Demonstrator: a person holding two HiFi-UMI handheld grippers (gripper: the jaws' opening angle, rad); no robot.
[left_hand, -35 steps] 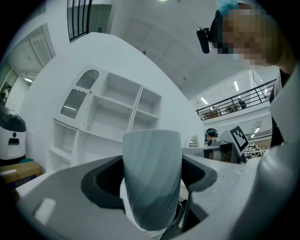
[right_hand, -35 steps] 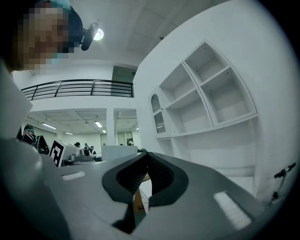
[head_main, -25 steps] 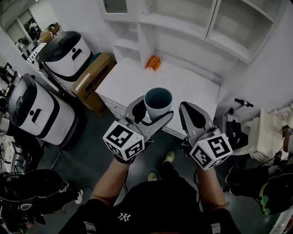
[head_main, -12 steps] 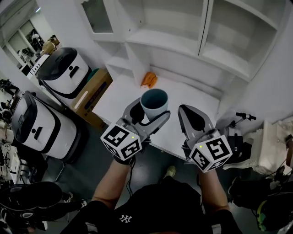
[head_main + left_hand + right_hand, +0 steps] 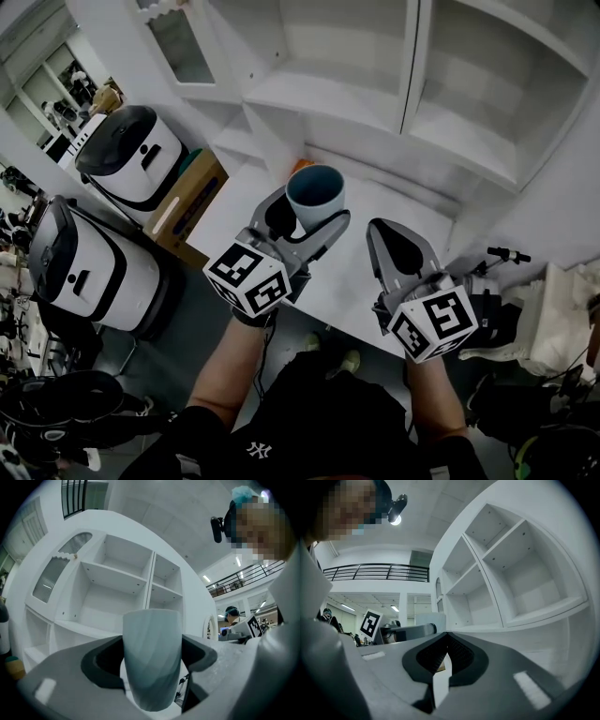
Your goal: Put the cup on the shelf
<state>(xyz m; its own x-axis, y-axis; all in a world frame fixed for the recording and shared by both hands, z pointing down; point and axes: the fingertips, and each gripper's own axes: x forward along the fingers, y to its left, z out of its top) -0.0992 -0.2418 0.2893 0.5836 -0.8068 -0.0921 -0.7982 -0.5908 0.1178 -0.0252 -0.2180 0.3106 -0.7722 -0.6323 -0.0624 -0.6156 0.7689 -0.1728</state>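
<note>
You are holding the cup (image 5: 315,192), a pale blue-grey tumbler, upright in your left gripper (image 5: 305,225). In the left gripper view its jaws are pressing on the cup's two sides, partly closed to the cup's width. The cup is hanging in the air over the left half of the counter (image 5: 361,267), toward its far edge, touching nothing but the jaws. A small orange object (image 5: 300,167) is lying at that far edge, mostly hidden behind the cup.

Your right gripper (image 5: 378,228) is hovering over the counter's near right part. Its jaws are nearly together, showing only a thin slit, and gripping nothing.

The white shelf (image 5: 314,94) is standing open beyond the far edge, split by an upright divider (image 5: 411,66).

The risks from here, as a judgement:
- The cup's walls are tapering, so it may be sliding in the jaws if you tilt it.
- The rim may be catching the shelf board or the divider if you are lifting too little.
- Letting go near the shelf's front lip could tip the cup onto the counter.
</note>
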